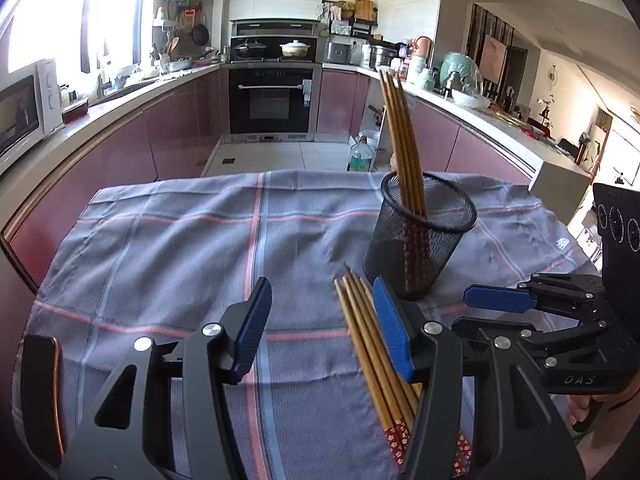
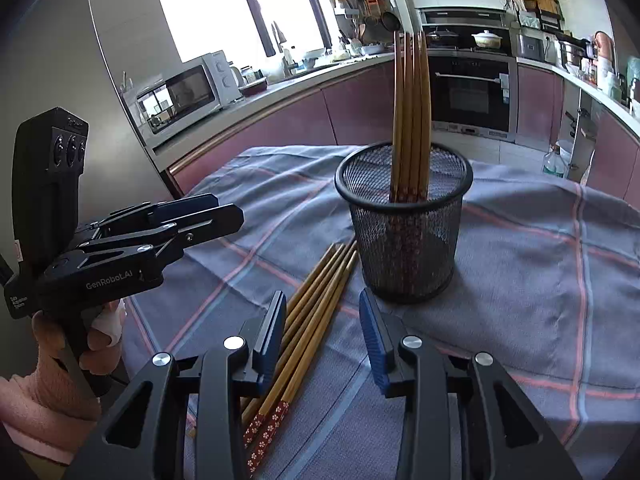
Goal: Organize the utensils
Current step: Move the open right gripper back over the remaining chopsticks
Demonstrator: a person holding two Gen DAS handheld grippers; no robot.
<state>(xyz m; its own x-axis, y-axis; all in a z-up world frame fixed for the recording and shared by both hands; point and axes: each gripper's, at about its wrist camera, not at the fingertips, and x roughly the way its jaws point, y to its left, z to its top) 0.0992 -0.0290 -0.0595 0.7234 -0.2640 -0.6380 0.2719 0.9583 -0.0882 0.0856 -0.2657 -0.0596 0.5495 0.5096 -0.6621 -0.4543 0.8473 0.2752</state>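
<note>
A black mesh cup (image 1: 420,240) (image 2: 404,232) stands upright on the grey checked cloth (image 1: 160,260) (image 2: 520,280), holding several tan chopsticks (image 1: 400,140) (image 2: 412,112) that stick up out of it. Several more chopsticks (image 1: 362,332) (image 2: 316,304) with red flowered ends lie flat on the cloth in front of the cup. My left gripper (image 1: 324,328) (image 2: 230,208) hangs open just above them, and they lie along its right finger. My right gripper (image 2: 324,336) (image 1: 476,312) is open too, the bundle running under its left finger. Neither pair of pads presses on them.
The cloth covers a table whose far edge drops to the kitchen floor. A plastic bottle (image 1: 360,156) stands on the floor beyond it. A microwave (image 2: 188,88) sits on the left counter and an oven (image 1: 272,100) at the back. A hand in a pink sleeve (image 2: 92,340) holds the left gripper.
</note>
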